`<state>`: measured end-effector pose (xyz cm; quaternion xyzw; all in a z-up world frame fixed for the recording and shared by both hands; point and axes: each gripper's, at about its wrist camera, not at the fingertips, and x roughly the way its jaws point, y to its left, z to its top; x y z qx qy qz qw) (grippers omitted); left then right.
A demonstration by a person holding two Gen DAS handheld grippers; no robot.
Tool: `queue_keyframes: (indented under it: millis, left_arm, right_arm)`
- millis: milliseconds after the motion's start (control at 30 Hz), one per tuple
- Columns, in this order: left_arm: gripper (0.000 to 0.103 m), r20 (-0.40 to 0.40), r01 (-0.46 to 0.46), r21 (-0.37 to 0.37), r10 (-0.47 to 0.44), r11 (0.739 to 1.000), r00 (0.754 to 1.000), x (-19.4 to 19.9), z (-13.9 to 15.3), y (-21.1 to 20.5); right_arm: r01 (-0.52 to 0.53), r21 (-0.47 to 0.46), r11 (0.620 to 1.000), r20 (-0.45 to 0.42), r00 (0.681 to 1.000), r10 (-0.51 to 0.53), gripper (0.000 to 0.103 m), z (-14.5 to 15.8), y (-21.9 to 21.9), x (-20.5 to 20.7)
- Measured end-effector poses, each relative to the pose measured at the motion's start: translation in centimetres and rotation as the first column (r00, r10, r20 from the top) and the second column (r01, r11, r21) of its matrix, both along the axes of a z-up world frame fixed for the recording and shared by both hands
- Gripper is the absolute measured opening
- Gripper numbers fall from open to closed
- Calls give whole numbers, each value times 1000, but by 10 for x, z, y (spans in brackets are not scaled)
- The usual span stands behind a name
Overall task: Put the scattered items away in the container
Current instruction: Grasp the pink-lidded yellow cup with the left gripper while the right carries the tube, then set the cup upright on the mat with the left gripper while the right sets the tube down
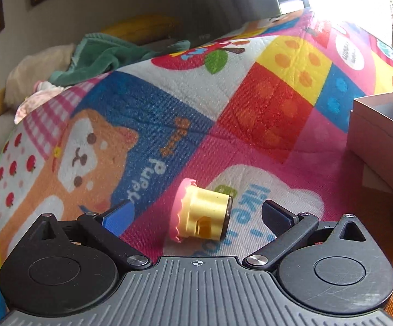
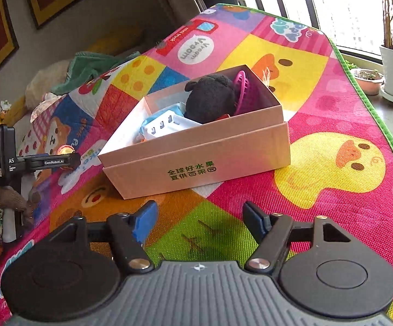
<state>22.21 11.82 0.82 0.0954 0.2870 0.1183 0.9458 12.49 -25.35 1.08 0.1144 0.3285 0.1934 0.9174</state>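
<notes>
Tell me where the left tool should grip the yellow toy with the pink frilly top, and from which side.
Grip the yellow toy across its cylindrical yellow body, coming straight forward. It lies on its side on the mat, between the left tool's open fingers; the pink frill is wider and wavy, likely a poorer hold.

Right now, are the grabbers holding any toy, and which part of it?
No, nothing is held. The left gripper is open, with the yellow and pink toy lying loose between its fingers. The right gripper is open and empty, facing the box.

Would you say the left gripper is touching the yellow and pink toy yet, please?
Apart. In the left wrist view, the left gripper is open, and mat shows between each finger and the yellow and pink toy.
</notes>
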Motion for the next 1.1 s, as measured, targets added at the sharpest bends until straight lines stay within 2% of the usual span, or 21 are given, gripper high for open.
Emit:
queue_keyframes:
  millis: [33,67,133,200,233,333,400,500,600,667,700,733,767,867,933,1000,1100]
  left_arm:
    - [96,-3,2,9,-2,1000,1000,2,-1,-1]
    - [81,-13,3,19,-3,1000,1000,5,-2,-2]
    - [60,-46,11,17,-11,1000,999,11,-6,-2]
    - [55,-66,24,12,-23,1000,998,13,-8,-3]
    - [47,-63,30,21,-29,999,998,12,-7,-5]
    - [47,-61,88,46,-85,995,995,-1,-1,-16]
    - [47,-79,175,98,-168,980,983,-17,4,-35]
    - [47,-115,315,215,-296,924,948,-50,5,-72]
    - [50,-156,434,271,-406,859,900,-85,2,-107]
    - [62,-158,493,298,-467,818,870,-109,1,-124]
    - [65,-162,520,293,-494,802,854,-118,1,-131]
    - [74,-163,544,275,-519,793,839,-126,2,-137]
    - [84,-159,564,250,-541,787,826,-133,4,-141]
    - [89,-164,613,155,-592,775,789,-147,5,-152]
    - [93,-156,622,95,-606,777,780,-152,5,-153]
    - [95,-132,610,58,-600,790,789,-154,8,-150]
    - [97,-105,551,27,-546,834,831,-153,10,-140]
  right_arm:
    - [-2,9,1000,-3,1000,2,70,-1,-1,1]
    - [-3,17,1000,-5,1000,3,70,-1,-2,1]
    - [-3,34,999,-12,1000,3,72,-3,-4,2]
    - [5,51,999,-16,1000,-4,74,-4,-6,3]
    - [10,60,998,-19,1000,-9,75,-5,-8,3]
    - [20,74,997,-25,1000,-18,78,-6,-10,4]
    - [19,74,997,-26,1000,-17,79,-6,-10,4]
    - [17,68,998,-23,1000,-15,80,-6,-9,4]
    - [17,64,998,-23,1000,-16,81,-6,-9,4]
    - [19,63,998,-23,1000,-17,82,-6,-9,4]
    - [19,62,998,-23,1000,-18,83,-6,-9,4]
    - [19,61,998,-23,1000,-17,85,-5,-9,4]
    - [19,61,998,-23,1000,-17,85,-6,-9,4]
    - [20,63,998,-24,1000,-19,87,-6,-9,4]
    - [20,66,998,-25,1000,-18,88,-6,-9,4]
    - [18,68,998,-25,1000,-16,89,-6,-9,4]
    - [16,63,998,-26,1000,-14,90,-6,-9,4]
